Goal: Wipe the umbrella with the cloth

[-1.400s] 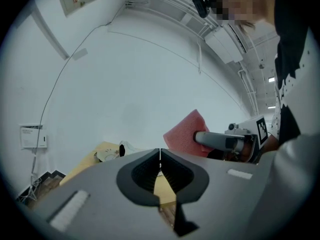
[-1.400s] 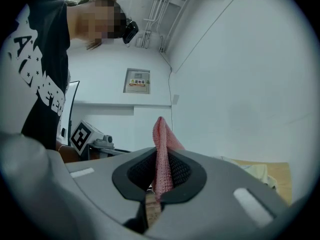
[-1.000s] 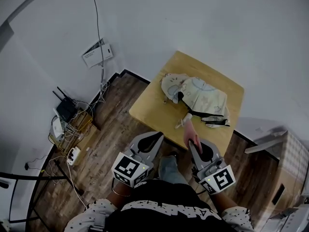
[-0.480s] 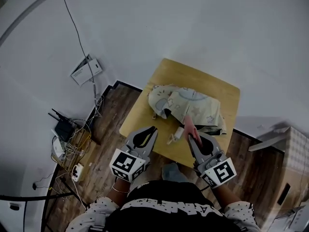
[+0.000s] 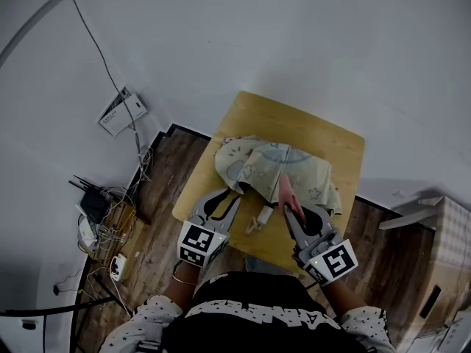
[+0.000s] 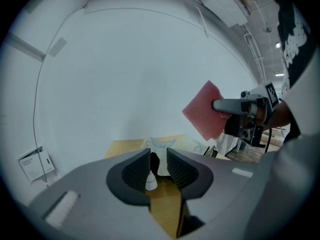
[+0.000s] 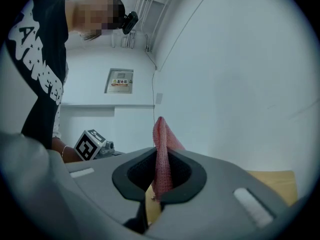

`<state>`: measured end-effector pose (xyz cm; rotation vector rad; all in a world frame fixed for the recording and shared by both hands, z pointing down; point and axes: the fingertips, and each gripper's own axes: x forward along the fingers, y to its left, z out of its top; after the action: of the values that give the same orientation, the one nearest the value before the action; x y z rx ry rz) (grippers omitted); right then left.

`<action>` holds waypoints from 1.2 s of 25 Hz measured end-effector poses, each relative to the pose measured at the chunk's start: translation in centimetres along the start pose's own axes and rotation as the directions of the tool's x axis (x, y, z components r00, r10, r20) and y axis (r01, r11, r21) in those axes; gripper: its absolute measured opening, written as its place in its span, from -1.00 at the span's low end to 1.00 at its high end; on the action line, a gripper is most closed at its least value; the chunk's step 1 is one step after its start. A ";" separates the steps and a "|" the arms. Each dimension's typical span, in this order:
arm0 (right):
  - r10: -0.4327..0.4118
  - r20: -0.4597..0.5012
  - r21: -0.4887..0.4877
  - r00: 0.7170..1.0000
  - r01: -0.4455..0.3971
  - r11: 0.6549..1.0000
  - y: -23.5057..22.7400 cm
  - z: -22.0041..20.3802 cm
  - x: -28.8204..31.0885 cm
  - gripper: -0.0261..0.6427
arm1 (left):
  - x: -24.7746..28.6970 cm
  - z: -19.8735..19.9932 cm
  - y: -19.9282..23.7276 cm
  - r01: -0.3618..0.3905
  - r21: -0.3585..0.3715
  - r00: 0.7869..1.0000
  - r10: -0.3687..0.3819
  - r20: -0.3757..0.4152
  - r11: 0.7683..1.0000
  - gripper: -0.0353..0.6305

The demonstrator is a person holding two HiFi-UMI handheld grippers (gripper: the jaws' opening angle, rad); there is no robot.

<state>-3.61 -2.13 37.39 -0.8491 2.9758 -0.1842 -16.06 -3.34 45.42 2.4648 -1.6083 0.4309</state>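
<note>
Here, at the left, a tangle of cables [image 5: 110, 223] lies on the dark wooden floor [image 5: 158, 190] by the white wall. The left gripper [image 5: 229, 195] reaches the near edge of the light wooden square table [image 5: 324, 134]. Its jaws have just been opening and stand apart, grasping nothing; the umbrella's white handle [image 6: 150, 182] shows through the gap beyond them. The folded, pale patterned fabric umbrella [image 5: 294, 169] lies on the table. The right gripper [image 5: 289, 208] is clenched on a pink cloth [image 5: 285, 191] at the umbrella's near side.
</note>
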 end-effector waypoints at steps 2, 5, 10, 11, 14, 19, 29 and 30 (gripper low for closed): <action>-0.001 -0.002 0.005 1.000 0.001 1.000 -0.7 -0.2 0.3 -0.83 | 1.0 -0.6 0.3 0.000 0.010 1.000 0.000 -0.023 1.000 -0.65; -0.009 -0.008 0.006 1.000 0.009 1.000 -1.7 -0.4 0.6 -0.83 | 2.6 -1.2 1.0 -0.006 0.009 0.999 0.006 -0.047 1.000 -0.65; -0.038 -0.011 0.005 0.999 0.038 0.999 -2.3 -0.1 0.7 -0.83 | 4.6 -2.8 1.9 0.006 0.038 0.992 -0.001 -0.123 0.999 -0.63; -0.051 -0.011 0.004 0.999 0.051 0.999 -2.6 -0.1 0.7 -0.83 | 5.0 -2.9 2.0 0.011 0.044 0.991 -0.005 -0.131 0.999 -0.63; -0.096 -0.014 0.023 0.995 0.096 0.995 -3.6 -0.2 1.0 -0.83 | 5.9 -2.8 2.7 0.021 0.061 0.991 -0.013 -0.133 0.998 -0.65; -0.149 -0.053 -0.002 0.987 0.149 0.989 -5.1 -1.1 2.1 -0.83 | 6.5 -2.2 2.7 0.085 0.058 0.988 -0.077 -0.133 0.995 -0.88; -0.198 -0.168 -0.090 0.966 0.185 0.979 -8.4 -5.0 7.9 -0.83 | 6.3 -1.7 2.7 0.193 -0.006 0.975 -0.192 -0.111 0.981 -0.89; -0.198 -0.184 -0.108 0.963 0.180 0.978 -8.8 -5.3 8.8 -0.83 | 6.3 -1.7 2.7 0.200 -0.004 0.974 -0.199 -0.112 0.980 -0.89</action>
<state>-6.88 -13.68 43.71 -1.1943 3.0982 -0.1479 -16.40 -9.37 49.00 2.5252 -1.3034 0.5344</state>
